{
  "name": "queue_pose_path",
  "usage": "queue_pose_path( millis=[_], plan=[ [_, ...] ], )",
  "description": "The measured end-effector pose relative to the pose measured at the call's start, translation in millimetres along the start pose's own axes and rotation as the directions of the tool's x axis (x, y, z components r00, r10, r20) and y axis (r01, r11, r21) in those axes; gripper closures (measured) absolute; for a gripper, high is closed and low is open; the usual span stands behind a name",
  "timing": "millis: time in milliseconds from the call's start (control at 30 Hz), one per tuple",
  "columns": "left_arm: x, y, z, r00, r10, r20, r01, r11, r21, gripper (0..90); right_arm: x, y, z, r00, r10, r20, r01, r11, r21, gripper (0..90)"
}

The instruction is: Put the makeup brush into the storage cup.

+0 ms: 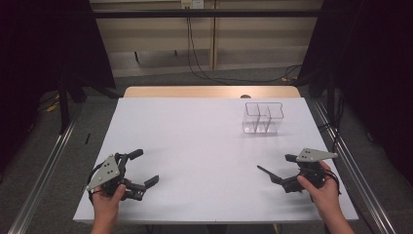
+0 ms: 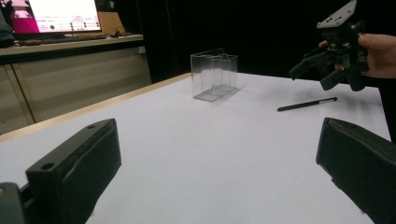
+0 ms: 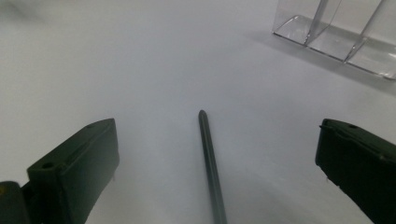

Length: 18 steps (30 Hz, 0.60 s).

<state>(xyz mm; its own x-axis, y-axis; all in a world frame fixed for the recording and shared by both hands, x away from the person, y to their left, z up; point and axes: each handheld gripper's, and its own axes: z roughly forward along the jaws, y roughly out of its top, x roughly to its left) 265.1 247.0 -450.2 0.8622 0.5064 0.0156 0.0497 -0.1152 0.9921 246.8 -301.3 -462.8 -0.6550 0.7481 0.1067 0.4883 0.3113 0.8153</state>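
Note:
A thin black pen [image 1: 268, 174] lies flat on the white table [image 1: 204, 146] at the front right. My right gripper [image 1: 286, 171] hovers over its near end, open, with a jaw on each side of the pen [image 3: 208, 158] and nothing gripped. A clear plastic organizer [image 1: 263, 118] with several compartments stands upright at the back right, empty. At the front left, my left gripper [image 1: 144, 167] is open and holds nothing. From the left gripper view, the pen [image 2: 307, 104] lies below the right gripper [image 2: 310, 70], and the organizer [image 2: 215, 74] stands to the left of both.
The table's wooden far edge [image 1: 209, 91] shows behind the white top. Metal rails [image 1: 44, 175] run along the floor on both sides. A monitor [image 2: 56, 16] stands on a bench beyond the table.

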Motion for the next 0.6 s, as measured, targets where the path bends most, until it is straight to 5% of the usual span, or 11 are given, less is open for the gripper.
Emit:
queue_pose_path(
  millis=[267, 600],
  plan=[
    [-1.0, -0.6, 2.2, 1.0, -0.001, 0.005, 0.001, 1.0, 0.003, 0.0, -2.7, 3.5, 5.3, 0.9995, -0.028, -0.012, 0.029, 0.993, 0.117, 0.0],
    [-0.9, -0.5, 2.9, 0.9999, 0.013, 0.004, -0.013, 0.9997, 0.02, 0.0, -4.9, 9.6, 12.4, 0.9966, -0.071, -0.04, 0.079, 0.963, 0.256, 0.0]
  ],
)
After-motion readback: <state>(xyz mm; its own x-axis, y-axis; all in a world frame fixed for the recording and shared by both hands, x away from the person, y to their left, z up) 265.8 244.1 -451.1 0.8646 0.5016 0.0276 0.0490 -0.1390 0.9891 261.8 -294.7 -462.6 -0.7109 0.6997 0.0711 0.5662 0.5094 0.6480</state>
